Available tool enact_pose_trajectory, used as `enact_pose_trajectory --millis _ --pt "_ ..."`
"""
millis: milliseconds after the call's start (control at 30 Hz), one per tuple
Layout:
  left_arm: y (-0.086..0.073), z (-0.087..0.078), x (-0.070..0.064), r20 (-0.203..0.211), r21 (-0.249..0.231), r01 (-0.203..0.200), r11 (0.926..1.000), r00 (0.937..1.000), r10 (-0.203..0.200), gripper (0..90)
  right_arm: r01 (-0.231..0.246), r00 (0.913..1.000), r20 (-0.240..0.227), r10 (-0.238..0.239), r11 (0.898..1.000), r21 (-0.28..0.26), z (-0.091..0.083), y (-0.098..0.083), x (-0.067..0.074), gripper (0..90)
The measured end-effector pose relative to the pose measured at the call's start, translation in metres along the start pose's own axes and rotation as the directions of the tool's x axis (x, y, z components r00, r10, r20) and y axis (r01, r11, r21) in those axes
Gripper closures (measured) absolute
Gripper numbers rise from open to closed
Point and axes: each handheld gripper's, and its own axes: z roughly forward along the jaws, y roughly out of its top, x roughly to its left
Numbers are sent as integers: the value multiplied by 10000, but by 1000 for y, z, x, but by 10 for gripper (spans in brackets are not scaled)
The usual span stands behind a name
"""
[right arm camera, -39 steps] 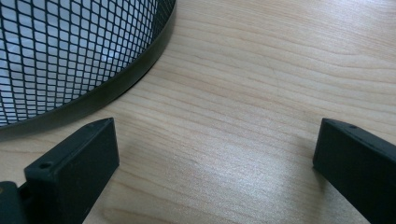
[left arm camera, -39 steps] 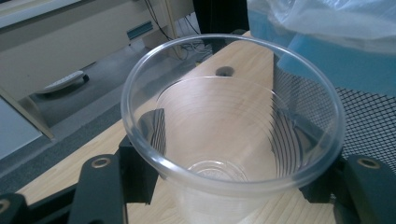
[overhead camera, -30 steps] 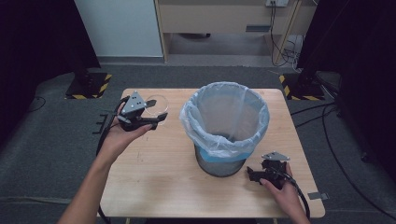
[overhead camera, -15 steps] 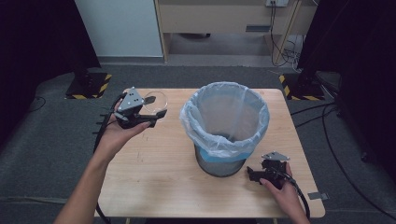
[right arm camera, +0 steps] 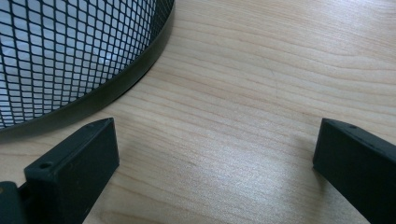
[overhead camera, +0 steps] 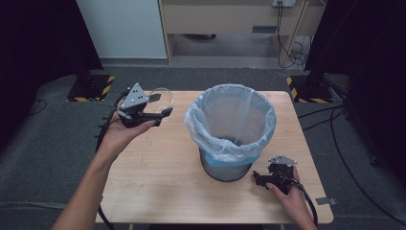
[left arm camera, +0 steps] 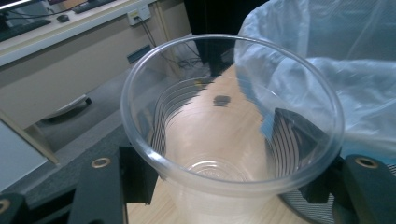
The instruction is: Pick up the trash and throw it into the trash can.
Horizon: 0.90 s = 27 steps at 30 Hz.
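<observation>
A clear plastic cup (overhead camera: 161, 98) (left arm camera: 233, 154) is clamped between the jaws of my left gripper (overhead camera: 160, 108), held above the table's back left part, left of the bin. The cup looks empty in the left gripper view, and the jaws press on its ribbed sides (left arm camera: 285, 149). A black mesh bin (overhead camera: 230, 165) lined with a pale blue plastic bag (overhead camera: 231, 122) stands at the middle of the wooden table (overhead camera: 158, 182). My right gripper (overhead camera: 258, 178) (right arm camera: 215, 163) rests low on the table at the bin's front right, jaws wide apart over bare wood.
The bin's mesh wall (right arm camera: 70, 51) curves close past the right gripper's left jaw. Grey carpet (overhead camera: 52, 143) surrounds the table, with black stands and yellow-striped bases (overhead camera: 91, 86) at both back corners. A wooden cabinet (overhead camera: 230, 19) and cables lie behind.
My left hand has lifted the cup a little higher above the table. The right gripper has stayed where it was.
</observation>
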Motion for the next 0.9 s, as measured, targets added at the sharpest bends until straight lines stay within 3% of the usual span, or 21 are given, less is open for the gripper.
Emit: enact_pose_trajectory --millis 433,900 --pt "29 -2 -9 199 -257 -406 9988 9990 411 351 -2 10000 17 2 10000 0 0 0 0 4" --pt "47 1 -17 579 -676 -208 9975 9980 248 351 30 10000 30 -30 10000 -6 0 0 0 5"
